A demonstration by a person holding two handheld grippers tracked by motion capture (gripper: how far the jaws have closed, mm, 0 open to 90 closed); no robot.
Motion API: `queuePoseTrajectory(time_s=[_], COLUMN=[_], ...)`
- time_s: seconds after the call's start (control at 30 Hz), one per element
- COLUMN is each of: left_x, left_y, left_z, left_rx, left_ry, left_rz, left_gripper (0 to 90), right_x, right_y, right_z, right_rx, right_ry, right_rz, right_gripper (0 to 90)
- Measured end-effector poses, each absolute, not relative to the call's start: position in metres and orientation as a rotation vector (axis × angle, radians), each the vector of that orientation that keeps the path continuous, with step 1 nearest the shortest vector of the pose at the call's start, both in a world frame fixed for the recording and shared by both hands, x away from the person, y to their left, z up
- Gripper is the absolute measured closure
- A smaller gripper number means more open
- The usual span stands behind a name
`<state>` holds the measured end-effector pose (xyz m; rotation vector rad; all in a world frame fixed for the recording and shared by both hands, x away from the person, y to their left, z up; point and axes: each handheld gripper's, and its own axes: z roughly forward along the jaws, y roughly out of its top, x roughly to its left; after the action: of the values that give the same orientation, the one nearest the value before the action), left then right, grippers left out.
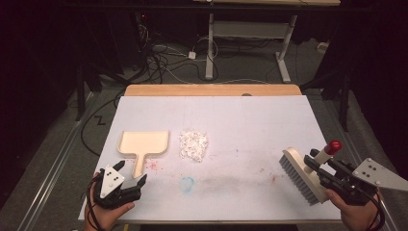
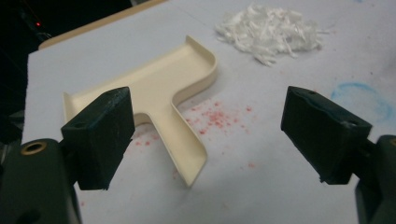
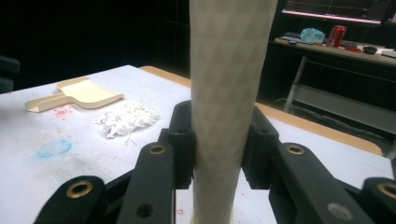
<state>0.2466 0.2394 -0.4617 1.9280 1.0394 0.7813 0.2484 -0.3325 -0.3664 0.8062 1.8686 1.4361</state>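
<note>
The left claw (image 1: 130,174) stands open with nothing between its jaws, and the cream plastic dustpan (image 1: 143,144) lies just ahead of it on the white surface (image 1: 250,125). In the left gripper view the dustpan's flat handle (image 2: 187,149) points toward the claw and ends between the two black jaws, a little nearer to the one on the left side of that view; the long axis of the handle runs almost along the claw's own direction, so I judge that a short move forward would bring the jaws to both sides of it. The left hand is much nearer to the dustpan than the right one. The right claw (image 3: 218,140) is closed on the pale handle of a brush with grey bristles (image 1: 300,175), held near the right edge of the surface, well apart from the rest. The dustpan's tray is empty; the small heap of white paper shreds (image 1: 193,145) lies just beside it, to the right, not touching.
</note>
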Motion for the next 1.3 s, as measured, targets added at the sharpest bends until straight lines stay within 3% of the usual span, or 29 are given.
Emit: queuePoseTrajectory(time_s=[0.27,0.6,0.83,0.97,1.03,1.3], left_x=[0.247,0.267,0.312,0.346,0.353,0.366], left_y=[0.236,0.235,0.23,0.229,0.232,0.24], left_z=[-0.462,-0.466,-0.467,-0.476,-0.476,-0.473], left_rx=[1.954,1.993,2.03,2.092,2.068,2.087], left_ry=[1.065,1.346,1.543,1.649,1.65,1.632], left_rz=[0.779,0.556,0.471,0.421,0.391,0.382], left_gripper=[17.9,17.9,20.9,29.1,28.8,55.2], right_x=[0.251,0.25,0.253,0.255,0.254,0.257], right_y=[-0.329,-0.324,-0.322,-0.322,-0.322,-0.322], right_z=[-0.368,-0.371,-0.374,-0.375,-0.376,-0.38], right_rx=[0.788,0.781,0.803,0.793,0.805,0.816], right_ry=[1.885,1.908,1.918,1.927,1.938,1.963], right_rz=[1.431,1.397,1.389,1.389,1.382,1.402], right_gripper=[70.0,70.0,70.0,70.0,70.0,70.0])
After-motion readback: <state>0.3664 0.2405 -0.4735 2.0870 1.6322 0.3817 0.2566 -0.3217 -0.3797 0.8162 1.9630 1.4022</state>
